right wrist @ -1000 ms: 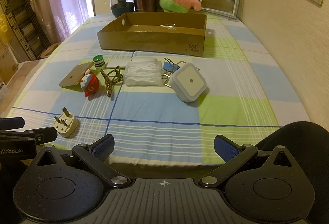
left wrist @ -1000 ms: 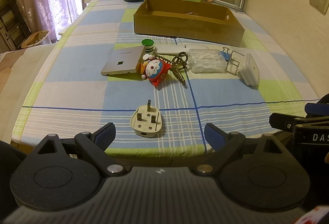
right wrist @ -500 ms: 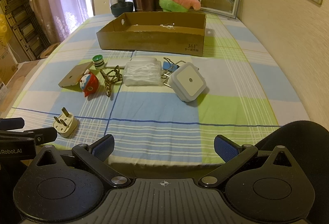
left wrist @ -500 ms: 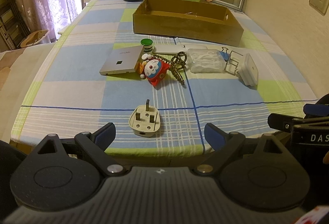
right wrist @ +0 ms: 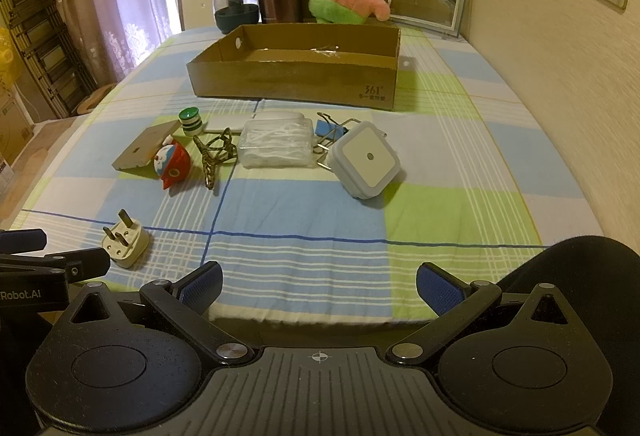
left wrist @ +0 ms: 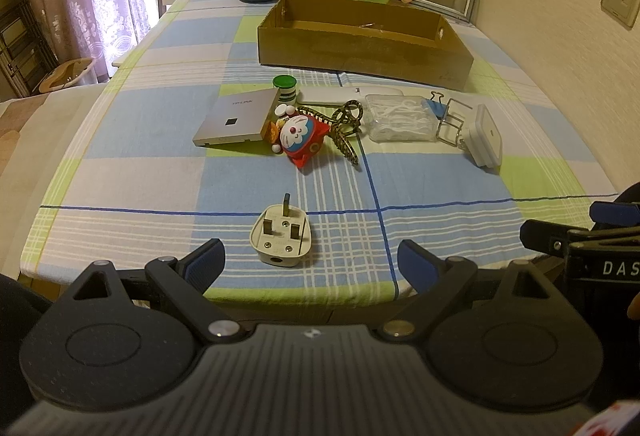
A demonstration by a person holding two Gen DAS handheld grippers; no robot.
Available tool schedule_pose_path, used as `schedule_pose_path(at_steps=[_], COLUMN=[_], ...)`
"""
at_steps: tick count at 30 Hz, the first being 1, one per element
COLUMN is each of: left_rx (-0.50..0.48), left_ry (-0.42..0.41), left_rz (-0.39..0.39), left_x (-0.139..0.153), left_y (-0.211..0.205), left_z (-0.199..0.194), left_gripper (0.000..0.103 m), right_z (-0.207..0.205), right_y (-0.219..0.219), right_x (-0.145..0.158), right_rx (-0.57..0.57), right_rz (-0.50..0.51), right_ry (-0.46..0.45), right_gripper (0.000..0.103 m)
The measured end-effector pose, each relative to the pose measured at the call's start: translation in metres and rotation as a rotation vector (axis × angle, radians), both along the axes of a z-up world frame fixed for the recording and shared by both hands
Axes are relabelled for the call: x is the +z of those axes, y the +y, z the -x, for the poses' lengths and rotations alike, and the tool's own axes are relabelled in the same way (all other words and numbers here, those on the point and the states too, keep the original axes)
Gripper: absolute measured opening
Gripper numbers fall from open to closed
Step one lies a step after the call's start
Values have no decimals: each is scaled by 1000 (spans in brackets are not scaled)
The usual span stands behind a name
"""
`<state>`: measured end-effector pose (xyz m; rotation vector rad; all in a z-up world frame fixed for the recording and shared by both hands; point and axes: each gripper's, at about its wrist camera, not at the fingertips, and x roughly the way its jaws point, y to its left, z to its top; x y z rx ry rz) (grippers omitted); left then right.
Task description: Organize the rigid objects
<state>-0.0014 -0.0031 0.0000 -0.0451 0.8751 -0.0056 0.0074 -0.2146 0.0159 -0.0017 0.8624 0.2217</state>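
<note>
The left hand-held gripper (left wrist: 311, 263) stood spread, pinching nothing; the white plug (left wrist: 281, 239) lay on the surface (left wrist: 120, 140) just ahead of its fingers; the right hand-held gripper (right wrist: 319, 286) also stood spread and held nothing; the cardboard box (right wrist: 296, 78) sat well beyond.

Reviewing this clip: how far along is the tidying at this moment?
Nothing looks done: the cardboard box looks nearly empty. Nothing in hand: left gripper and right gripper hang open. Left: the plug, night light, swab box and other items on the table.
</note>
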Motion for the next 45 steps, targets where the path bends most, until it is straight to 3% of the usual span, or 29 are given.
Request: schedule_pose_path(at_steps=[17, 27, 36, 45], left_rx=[-9, -72, -171, -167], left_ry=[36, 49, 42, 36], left_rz=[61, -24, -80, -72], left_x=[-6, -29, -60, -75], left_y=[13, 20, 18, 25], left_z=[-28, -56, -56, -53], left_gripper=[91, 86, 71, 49], right_z=[-16, -43, -60, -65], right_y=[-5, -5, -4, -1], right_x=[-1, -11, -25, -33], right_rx=[-8, -18, -25, -22], right_rz=[-26, -37, -24, -11], right_ry=[-18, -33, -23, -13], right_gripper=[101, 101, 101, 101])
